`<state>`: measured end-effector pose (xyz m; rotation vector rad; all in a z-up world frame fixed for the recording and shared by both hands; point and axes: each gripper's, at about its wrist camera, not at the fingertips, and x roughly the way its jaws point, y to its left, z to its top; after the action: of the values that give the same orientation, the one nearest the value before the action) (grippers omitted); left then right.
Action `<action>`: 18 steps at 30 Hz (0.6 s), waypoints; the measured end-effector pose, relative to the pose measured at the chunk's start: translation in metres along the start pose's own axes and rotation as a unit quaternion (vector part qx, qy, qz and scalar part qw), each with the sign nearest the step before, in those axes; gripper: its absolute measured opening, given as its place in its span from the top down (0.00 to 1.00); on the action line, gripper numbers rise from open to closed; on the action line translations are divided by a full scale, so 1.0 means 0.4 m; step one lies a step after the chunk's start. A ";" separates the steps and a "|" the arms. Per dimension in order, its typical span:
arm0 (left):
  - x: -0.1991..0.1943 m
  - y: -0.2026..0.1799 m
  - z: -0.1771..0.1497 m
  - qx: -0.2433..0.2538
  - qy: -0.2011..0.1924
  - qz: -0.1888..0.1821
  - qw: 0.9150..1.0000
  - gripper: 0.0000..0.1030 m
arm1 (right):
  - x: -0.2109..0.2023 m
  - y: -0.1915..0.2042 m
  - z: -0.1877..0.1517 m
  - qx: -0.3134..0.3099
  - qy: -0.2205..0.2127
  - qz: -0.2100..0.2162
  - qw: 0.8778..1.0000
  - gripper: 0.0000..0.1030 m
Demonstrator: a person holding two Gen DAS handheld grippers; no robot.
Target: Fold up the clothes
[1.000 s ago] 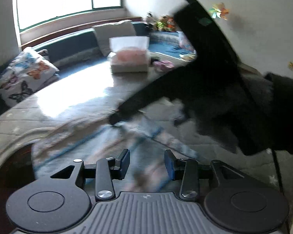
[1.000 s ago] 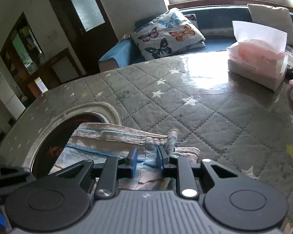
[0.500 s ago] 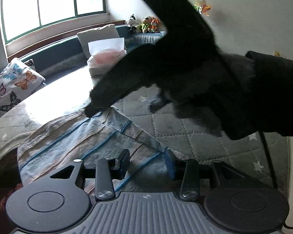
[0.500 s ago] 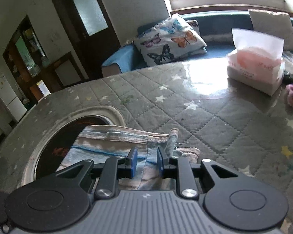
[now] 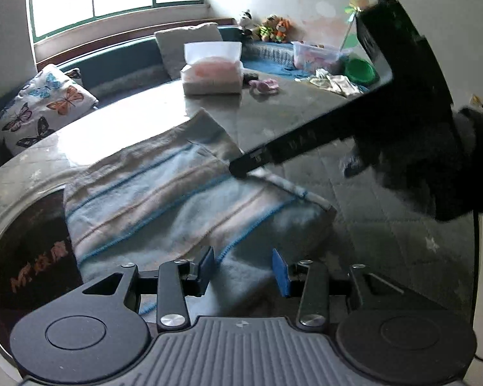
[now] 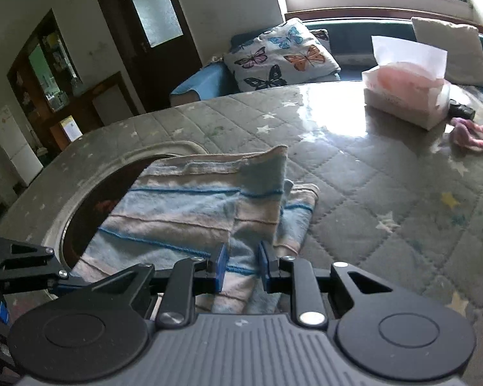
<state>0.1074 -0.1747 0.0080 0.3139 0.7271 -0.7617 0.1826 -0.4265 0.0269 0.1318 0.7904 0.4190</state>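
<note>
a striped cloth (image 5: 164, 199) lies partly folded on the quilted table (image 6: 370, 193), overlapping its round opening, long axis running away toward the window. the left gripper (image 5: 243, 270) hovers spread and empty over the near edge; the right gripper (image 6: 241, 267), nearer the folded corner, straddles a raised fold, grip uncertain

Both tongs (image 5: 243, 271) (image 6: 241, 267) are black with blue pads (image 5: 279, 271), silver screws and ribbed grey housing.
</note>
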 end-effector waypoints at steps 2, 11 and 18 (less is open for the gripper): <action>-0.006 -0.005 -0.003 0.006 -0.004 0.001 1.000 0.58 | -0.016 0.009 0.001 -0.010 -0.007 -0.008 1.000 0.80; -0.051 0.033 -0.011 -0.021 -0.021 0.016 0.999 0.58 | -0.101 0.091 -0.031 -0.058 -0.019 0.022 0.998 0.79; -0.055 0.074 -0.059 -0.039 0.003 0.038 0.999 0.58 | -0.081 0.107 -0.101 -0.088 0.010 0.011 0.996 0.75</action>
<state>0.1065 -0.1309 0.0067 0.2721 0.7444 -0.6599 0.1199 -0.4025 0.0314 -0.0275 0.7688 0.5091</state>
